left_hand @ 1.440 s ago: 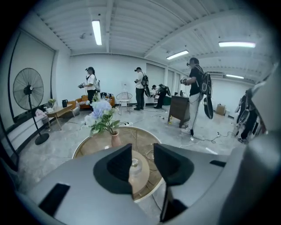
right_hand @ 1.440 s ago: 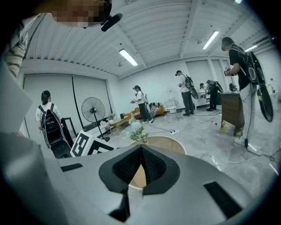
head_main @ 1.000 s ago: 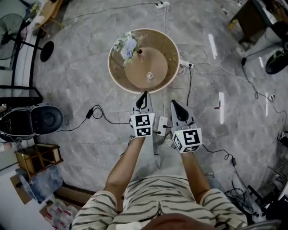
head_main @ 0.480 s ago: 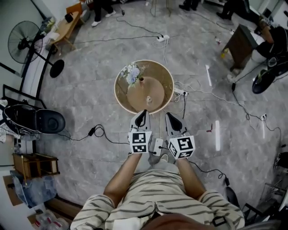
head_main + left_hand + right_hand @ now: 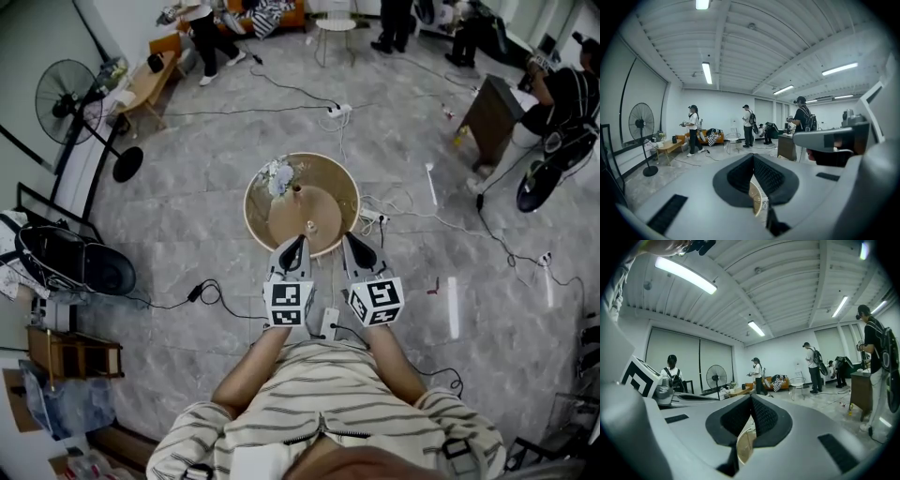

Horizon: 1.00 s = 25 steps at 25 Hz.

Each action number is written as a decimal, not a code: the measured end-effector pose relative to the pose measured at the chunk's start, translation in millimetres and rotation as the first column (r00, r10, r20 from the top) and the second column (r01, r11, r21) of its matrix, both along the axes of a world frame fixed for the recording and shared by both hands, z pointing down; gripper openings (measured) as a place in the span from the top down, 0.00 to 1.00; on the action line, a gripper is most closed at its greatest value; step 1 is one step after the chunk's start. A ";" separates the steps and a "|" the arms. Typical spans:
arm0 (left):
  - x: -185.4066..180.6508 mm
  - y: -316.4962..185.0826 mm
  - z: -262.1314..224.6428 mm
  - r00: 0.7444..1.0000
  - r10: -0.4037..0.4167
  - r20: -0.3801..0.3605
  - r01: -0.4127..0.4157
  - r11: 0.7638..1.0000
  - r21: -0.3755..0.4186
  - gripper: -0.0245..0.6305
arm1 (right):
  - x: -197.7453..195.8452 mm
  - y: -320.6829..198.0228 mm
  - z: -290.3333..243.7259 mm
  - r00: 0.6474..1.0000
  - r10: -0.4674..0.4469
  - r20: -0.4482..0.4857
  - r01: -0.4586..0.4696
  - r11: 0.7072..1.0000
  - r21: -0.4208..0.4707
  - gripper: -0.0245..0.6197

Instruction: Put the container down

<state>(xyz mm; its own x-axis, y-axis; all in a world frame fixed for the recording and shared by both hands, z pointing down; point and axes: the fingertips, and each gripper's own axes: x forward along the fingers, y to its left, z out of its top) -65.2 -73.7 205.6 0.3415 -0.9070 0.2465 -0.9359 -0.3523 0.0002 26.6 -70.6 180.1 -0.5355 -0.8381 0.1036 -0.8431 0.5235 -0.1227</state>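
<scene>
A round wooden table (image 5: 330, 192) stands on the grey floor ahead of me. On it are a small clear container (image 5: 309, 226) near the front, a small brown bottle (image 5: 296, 190) and a bunch of pale flowers (image 5: 277, 175). My left gripper (image 5: 296, 243) and right gripper (image 5: 353, 240) hover side by side over the table's near edge, both shut and empty. In the left gripper view the left gripper (image 5: 753, 158) shows its pads together, with the table rim (image 5: 757, 201) just below. The right gripper (image 5: 751, 399) looks the same in the right gripper view.
Cables and a power strip (image 5: 339, 110) lie on the floor around the table. A standing fan (image 5: 69, 95) and a black seat (image 5: 70, 262) are at the left, a brown desk (image 5: 491, 116) and a seated person (image 5: 562, 98) at the right. Several people stand at the back.
The head view has pulled back and tilted up, so the table looks smaller and more of the room shows. Both grippers stay shut, close together near the table's front edge.
</scene>
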 end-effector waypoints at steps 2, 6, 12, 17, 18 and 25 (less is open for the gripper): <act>0.6 2.7 -8.9 1.000 0.010 0.002 -0.010 1.000 0.017 0.97 | 0.3 1.3 -7.7 1.000 0.003 0.005 -0.004 1.000 0.015 0.95; -3.6 2.7 -20.7 1.000 0.013 -0.013 -0.012 0.999 0.043 0.97 | 1.3 2.1 -17.6 1.000 0.012 0.011 -0.012 0.999 0.040 0.95; -5.0 2.3 -35.3 0.999 0.030 -0.011 -0.029 0.997 0.070 0.96 | 0.4 0.4 -29.8 1.000 0.019 0.008 -0.020 0.997 0.071 0.95; -0.8 -3.5 -41.8 0.999 0.043 -0.023 -0.040 0.995 0.089 0.97 | 1.1 -2.9 -35.5 1.000 0.025 -0.002 -0.025 0.996 0.086 0.95; -1.3 -2.7 -41.4 0.999 0.045 -0.024 -0.043 0.995 0.088 0.97 | 0.6 -2.4 -35.0 1.000 0.027 -0.002 -0.027 0.996 0.085 0.95; 0.5 -4.5 -42.5 0.998 0.060 -0.027 -0.057 0.993 0.101 0.97 | -1.8 -6.0 -30.9 0.999 0.033 -0.010 -0.032 0.995 0.090 0.95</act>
